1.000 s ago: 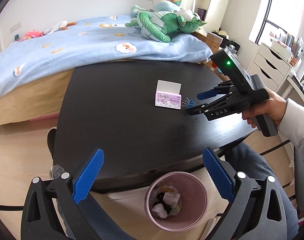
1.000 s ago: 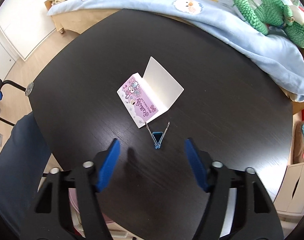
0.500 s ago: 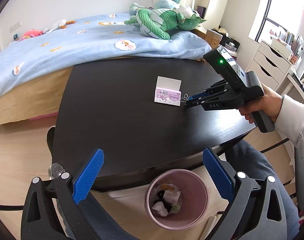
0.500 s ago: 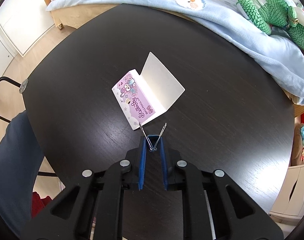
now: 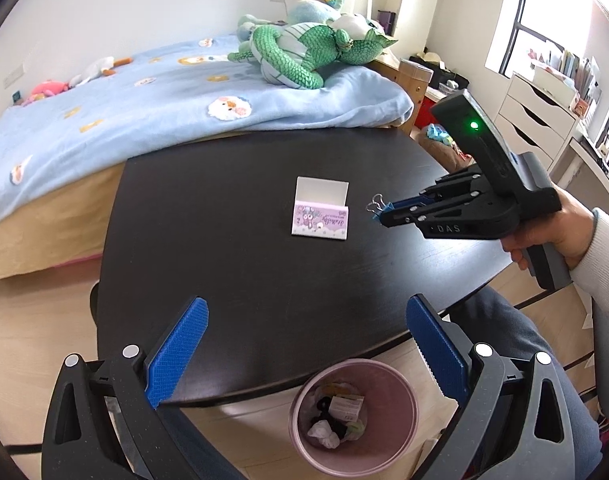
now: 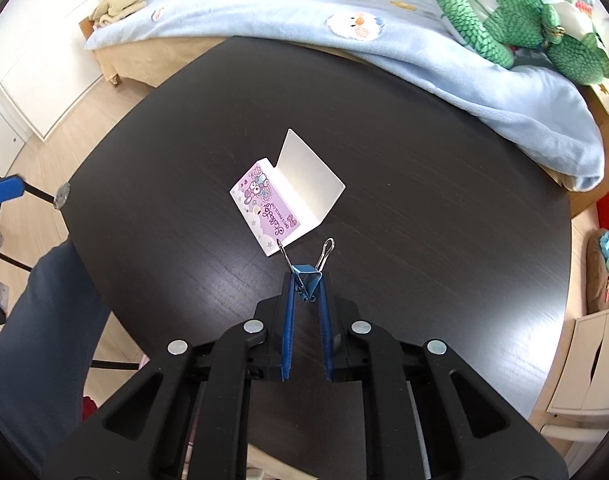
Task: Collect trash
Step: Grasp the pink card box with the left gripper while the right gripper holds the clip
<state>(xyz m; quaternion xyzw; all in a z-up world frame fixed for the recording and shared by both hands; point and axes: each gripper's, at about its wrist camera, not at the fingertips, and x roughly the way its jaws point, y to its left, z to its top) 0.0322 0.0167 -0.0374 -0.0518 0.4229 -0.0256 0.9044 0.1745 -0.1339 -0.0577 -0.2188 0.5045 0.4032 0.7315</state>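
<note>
My right gripper (image 6: pixel 306 286) is shut on a blue binder clip (image 6: pixel 307 276) and holds it lifted above the black table (image 6: pixel 424 200); it also shows in the left wrist view (image 5: pixel 384 216), with the clip (image 5: pixel 378 207) at its tip. A small open purple-and-white box (image 6: pixel 282 196) lies on the table just beyond the clip; it also shows in the left wrist view (image 5: pixel 321 214). My left gripper (image 5: pixel 304 344) is open and empty, above the table's near edge. A pink trash bin (image 5: pixel 354 408) with crumpled trash stands on the floor below it.
A bed with a blue blanket (image 5: pixel 144 100) and a green plush dragon (image 5: pixel 304 52) borders the table's far side. White drawers (image 5: pixel 536 116) stand at the right. The person's legs (image 5: pixel 524 332) are at the table's right edge.
My right gripper closed on the binder clip and lifted it off the table, pulling back a little from the box. My left gripper stayed open.
</note>
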